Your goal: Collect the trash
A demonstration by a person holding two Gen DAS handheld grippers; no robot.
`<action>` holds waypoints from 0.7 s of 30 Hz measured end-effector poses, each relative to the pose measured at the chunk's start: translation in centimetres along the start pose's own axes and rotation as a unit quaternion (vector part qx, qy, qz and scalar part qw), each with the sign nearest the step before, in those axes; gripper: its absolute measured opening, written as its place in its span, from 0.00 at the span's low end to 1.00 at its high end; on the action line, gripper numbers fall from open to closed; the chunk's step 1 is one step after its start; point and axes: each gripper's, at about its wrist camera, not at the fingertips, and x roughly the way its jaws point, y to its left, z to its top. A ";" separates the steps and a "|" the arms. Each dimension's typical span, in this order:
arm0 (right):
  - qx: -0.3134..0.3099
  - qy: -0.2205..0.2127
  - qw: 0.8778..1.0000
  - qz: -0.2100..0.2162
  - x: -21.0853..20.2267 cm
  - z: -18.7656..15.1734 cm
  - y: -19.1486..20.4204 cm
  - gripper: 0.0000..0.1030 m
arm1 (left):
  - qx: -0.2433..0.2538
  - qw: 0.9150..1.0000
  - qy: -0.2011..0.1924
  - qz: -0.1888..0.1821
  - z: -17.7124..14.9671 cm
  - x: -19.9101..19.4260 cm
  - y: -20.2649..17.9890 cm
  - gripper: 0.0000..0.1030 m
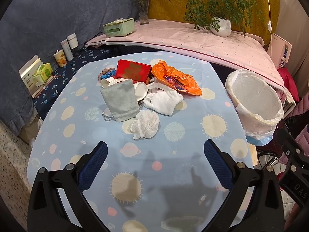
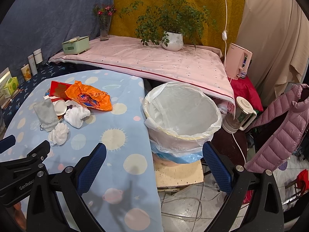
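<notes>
From the left wrist, the left gripper [image 1: 155, 150] hangs with its jaws spread and empty over the desk [image 1: 193, 154], facing a crumpled tissue [image 1: 145, 124] just before the trash pile. From the right wrist, the right gripper [image 2: 154, 153] is likewise spread and empty, facing the lined bin [image 2: 181, 116] beside the desk edge.

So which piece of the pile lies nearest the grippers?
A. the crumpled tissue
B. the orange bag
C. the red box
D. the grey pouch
A: the crumpled tissue sits at the pile's front edge, ahead of the grey pouch, orange bag and red box.
</notes>
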 end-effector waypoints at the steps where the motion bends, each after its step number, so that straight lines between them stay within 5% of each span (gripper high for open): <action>1: 0.000 0.000 1.000 0.000 0.0 -0.1 0.1 0.92 | 0.000 1.000 0.000 0.000 0.0 0.0 0.0 0.92; 21: 0.000 -0.001 1.000 -0.001 0.1 -0.2 0.0 0.92 | 0.003 1.000 0.002 0.002 -0.4 -0.1 -0.6 0.93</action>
